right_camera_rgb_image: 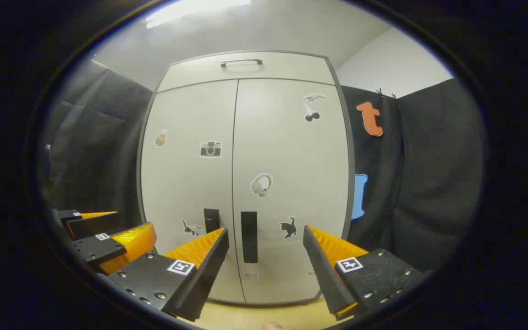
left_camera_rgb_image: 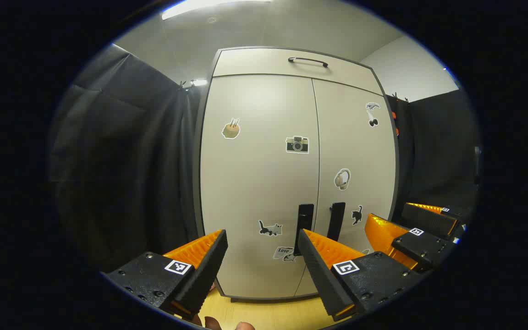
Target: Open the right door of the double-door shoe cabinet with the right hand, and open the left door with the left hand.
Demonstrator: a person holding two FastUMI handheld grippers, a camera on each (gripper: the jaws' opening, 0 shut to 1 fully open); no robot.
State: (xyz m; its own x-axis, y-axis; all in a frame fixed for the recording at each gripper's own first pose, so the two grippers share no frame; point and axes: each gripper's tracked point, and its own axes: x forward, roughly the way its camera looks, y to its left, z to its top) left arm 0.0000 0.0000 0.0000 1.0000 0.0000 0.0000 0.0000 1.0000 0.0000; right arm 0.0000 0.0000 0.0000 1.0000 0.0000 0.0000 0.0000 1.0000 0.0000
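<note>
Shoe cabinet [left_camera_rgb_image: 264,183] dead ahead, both doors closed (contents hidden). Left tool [left_camera_rgb_image: 262,243] and right tool [right_camera_rgb_image: 266,240] released, short of the handles [right_camera_rgb_image: 249,236]. Floor apparently wooden.

A shoe cabinet [right_camera_rgb_image: 245,183] with smooth, matt pale laminate doors, printed paper-like stickers [right_camera_rgb_image: 211,149] and dark matt door handles [right_camera_rgb_image: 248,236]; a slim bar handle [right_camera_rgb_image: 241,61] tops it. Matt black cloth [right_camera_rgb_image: 429,183] hangs behind. The floor [right_camera_rgb_image: 255,316] looks like smooth light wood.
</note>
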